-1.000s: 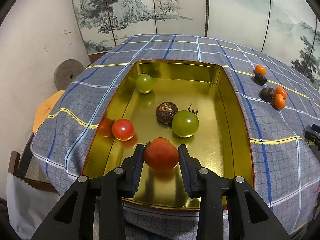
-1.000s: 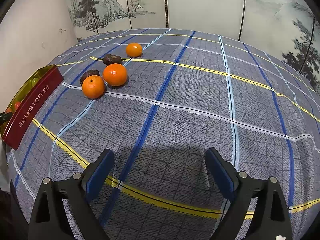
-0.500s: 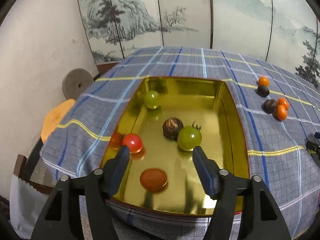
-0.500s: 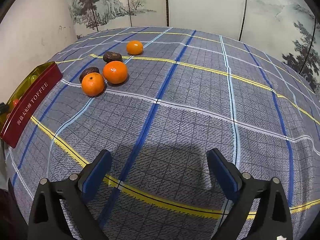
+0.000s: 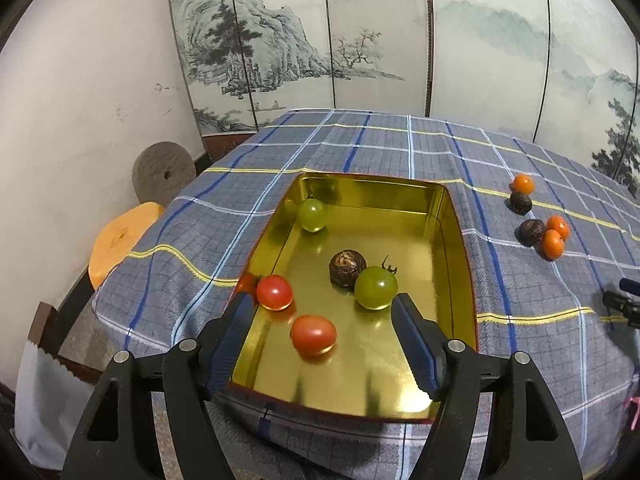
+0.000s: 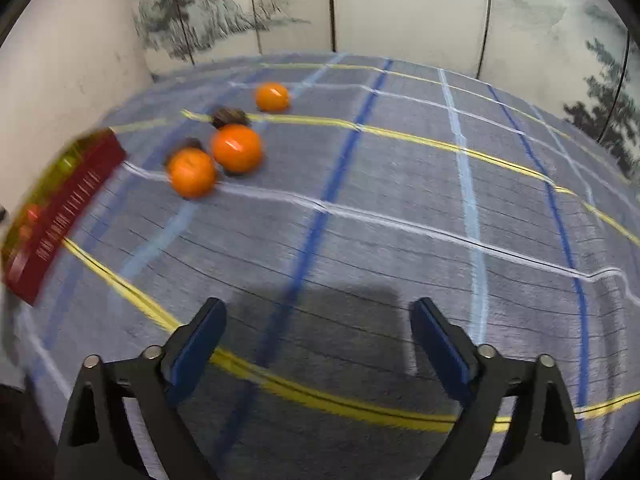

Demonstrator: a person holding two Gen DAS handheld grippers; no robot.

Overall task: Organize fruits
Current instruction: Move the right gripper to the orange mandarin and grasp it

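A gold tin tray (image 5: 452, 240) sits on the plaid cloth. In it lie an oblong red tomato (image 5: 313, 335), a round red tomato (image 5: 274, 292), two green tomatoes (image 5: 376, 287) (image 5: 312, 215) and a dark brown fruit (image 5: 347, 267). My left gripper (image 5: 324, 344) is open and empty, raised above the tray's near end. My right gripper (image 6: 318, 344) is open and empty over bare cloth. Ahead to its left lie three oranges (image 6: 236, 148) (image 6: 191, 172) (image 6: 272, 97) and two dark fruits (image 6: 229, 117). The tray's red side (image 6: 60, 216) shows at the far left.
A painted folding screen (image 5: 360, 40) stands behind the table. A white wall (image 5: 80, 100), a round stone disc (image 5: 164, 176) and an orange stool (image 5: 120, 240) are left of the table. The table edge runs just below the tray's near end.
My left gripper let go of the oblong red tomato, opened wide and drew back and up. The right gripper view shifted and is blurred; the oranges look nearer.
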